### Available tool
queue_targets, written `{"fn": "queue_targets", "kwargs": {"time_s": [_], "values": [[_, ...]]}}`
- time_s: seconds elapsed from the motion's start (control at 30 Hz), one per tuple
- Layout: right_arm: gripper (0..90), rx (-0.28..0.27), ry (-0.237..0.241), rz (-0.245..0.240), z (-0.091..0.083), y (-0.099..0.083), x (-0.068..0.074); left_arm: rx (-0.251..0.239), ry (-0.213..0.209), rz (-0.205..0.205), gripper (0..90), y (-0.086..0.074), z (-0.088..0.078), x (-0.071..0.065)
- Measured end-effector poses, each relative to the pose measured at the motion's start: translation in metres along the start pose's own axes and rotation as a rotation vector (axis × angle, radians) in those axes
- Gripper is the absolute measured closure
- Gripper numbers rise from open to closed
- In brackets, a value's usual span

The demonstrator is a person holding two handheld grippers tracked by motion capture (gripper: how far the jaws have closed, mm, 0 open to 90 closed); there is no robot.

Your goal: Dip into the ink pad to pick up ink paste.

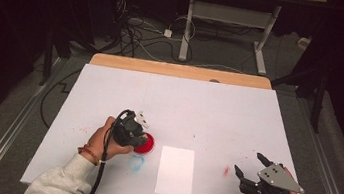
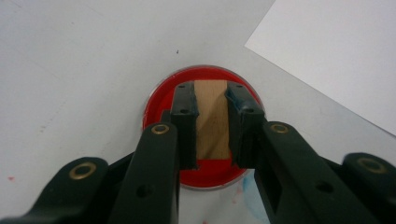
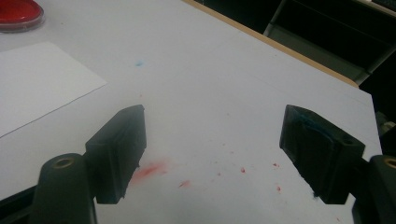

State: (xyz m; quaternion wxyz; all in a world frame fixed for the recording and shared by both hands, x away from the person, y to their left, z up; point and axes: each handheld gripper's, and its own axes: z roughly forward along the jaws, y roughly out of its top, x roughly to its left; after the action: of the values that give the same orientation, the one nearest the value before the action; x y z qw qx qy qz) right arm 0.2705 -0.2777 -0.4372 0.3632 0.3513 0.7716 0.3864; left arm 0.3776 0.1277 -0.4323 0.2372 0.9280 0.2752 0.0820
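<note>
A round red ink pad lies on the white-covered table, left of centre. My left gripper points down over it. In the left gripper view the jaws are shut on a small wooden block, which stands on or just above the red pad. A white sheet of paper lies just right of the pad, and its corner is near the block. My right gripper rests open at the front right. Between its jaws there is only bare table.
A red smear marks the cover between the paper and the right gripper, with red specks around it. A blue smudge sits just in front of the pad. The table's wooden far edge borders a floor with cables and a desk frame.
</note>
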Motion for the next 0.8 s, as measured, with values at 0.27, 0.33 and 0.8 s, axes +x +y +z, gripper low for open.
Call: {"fn": "queue_targets", "kwargs": {"time_s": [0.27, 0.33, 0.8], "values": [[22.7, 0.004, 0.002, -0.004, 0.0, 0.0, 0.0, 0.029, 0.0, -0.005, 73.9, -0.002, 0.01, 0.002], [22.7, 0.004, 0.001, -0.004, 0.0, 0.0, 0.0, 0.028, -0.004, -0.008, 73.9, -0.002, 0.01, 0.002], [22.6, 0.005, 0.004, -0.004, 0.0, 0.0, 0.001, 0.03, -0.032, -0.039, 74.0, -0.003, 0.012, 0.006]]}}
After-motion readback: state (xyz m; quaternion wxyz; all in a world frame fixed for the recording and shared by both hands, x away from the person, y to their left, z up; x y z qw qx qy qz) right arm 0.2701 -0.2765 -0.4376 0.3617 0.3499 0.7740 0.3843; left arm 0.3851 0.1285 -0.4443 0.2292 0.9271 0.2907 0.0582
